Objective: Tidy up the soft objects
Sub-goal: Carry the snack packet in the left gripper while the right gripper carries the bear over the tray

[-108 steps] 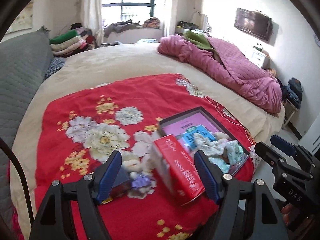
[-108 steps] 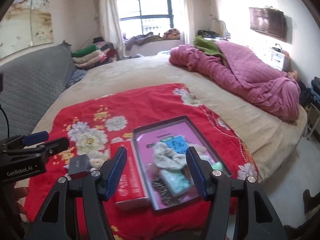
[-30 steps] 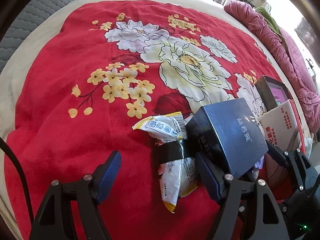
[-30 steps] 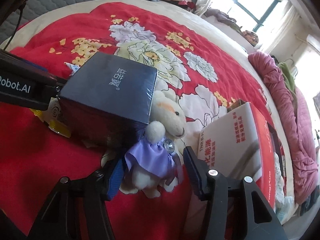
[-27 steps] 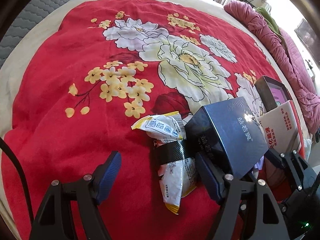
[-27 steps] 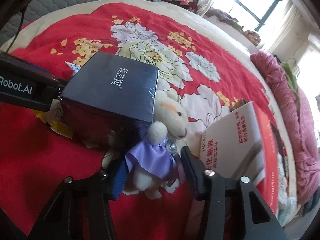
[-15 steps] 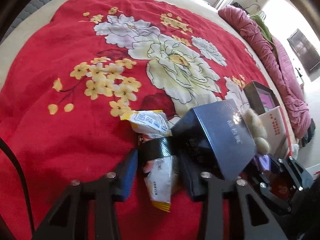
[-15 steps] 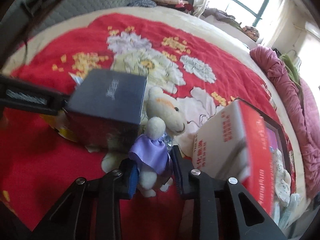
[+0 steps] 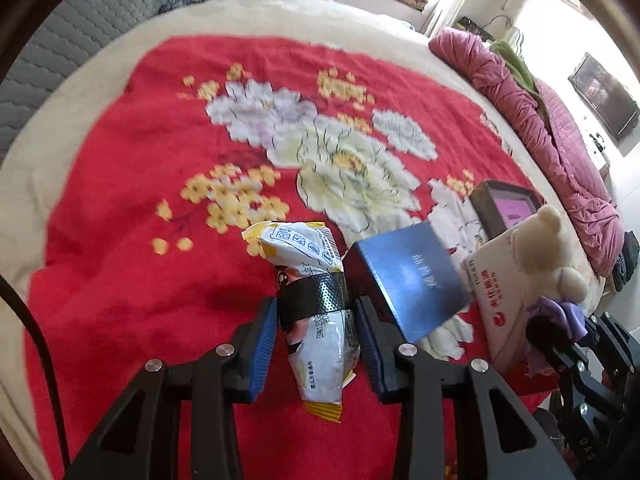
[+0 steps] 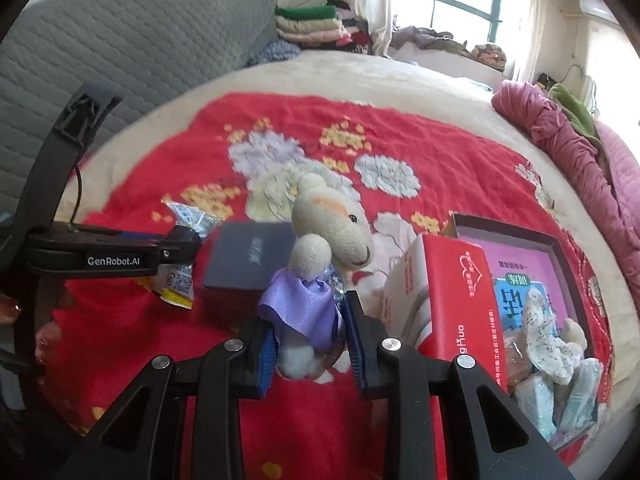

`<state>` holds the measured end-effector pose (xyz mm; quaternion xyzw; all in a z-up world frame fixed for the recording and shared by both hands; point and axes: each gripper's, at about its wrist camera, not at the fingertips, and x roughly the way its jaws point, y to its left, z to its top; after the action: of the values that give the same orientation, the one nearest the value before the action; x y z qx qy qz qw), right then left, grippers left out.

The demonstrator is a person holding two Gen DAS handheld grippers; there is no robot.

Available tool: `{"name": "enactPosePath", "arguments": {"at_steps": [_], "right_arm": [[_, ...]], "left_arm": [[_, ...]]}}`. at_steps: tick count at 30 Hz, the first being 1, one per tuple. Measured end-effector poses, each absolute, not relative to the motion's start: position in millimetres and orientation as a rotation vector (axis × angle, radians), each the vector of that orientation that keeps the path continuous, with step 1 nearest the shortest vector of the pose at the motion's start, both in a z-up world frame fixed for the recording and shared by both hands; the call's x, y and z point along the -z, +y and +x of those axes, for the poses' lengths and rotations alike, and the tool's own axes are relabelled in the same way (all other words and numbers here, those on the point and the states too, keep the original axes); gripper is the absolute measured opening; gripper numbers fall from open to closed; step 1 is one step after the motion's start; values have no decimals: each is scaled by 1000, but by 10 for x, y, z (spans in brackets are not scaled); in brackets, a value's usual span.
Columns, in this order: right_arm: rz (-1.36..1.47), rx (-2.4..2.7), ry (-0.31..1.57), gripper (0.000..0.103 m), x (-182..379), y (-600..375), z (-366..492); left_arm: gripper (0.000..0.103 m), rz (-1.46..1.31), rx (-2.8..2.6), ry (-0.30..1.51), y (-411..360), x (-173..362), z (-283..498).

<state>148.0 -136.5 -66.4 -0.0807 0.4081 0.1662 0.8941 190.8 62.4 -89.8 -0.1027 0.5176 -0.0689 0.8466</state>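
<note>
Right gripper (image 10: 310,344) is clamping the plush bear (image 10: 320,248) above the red blanket (image 10: 400,136), tray (image 10: 560,248) lying just to its right (the nearer hand), while left gripper (image 9: 316,340) is pinching the snack packet (image 9: 312,280).

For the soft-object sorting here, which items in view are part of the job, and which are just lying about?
Part of the job:
- plush bear, clamped in the right gripper
- snack packet, clamped in the left gripper
- open tray with soft packets inside

Lying about:
- dark blue box
- red and white carton
- pink quilt
- folded clothes
</note>
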Motion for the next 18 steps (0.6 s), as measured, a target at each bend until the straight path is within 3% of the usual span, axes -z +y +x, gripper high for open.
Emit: {"name": "enactPosePath", "arguments": {"at_steps": [9,18], "right_arm": [[-93,-265,758,30,-41,-1914,1185],[3,-88,714,30,-546,-2937,803]], "left_arm": [[40,-133,200,987,176,97,1656],[40,-34,342,920,-896,-429,1520]]}}
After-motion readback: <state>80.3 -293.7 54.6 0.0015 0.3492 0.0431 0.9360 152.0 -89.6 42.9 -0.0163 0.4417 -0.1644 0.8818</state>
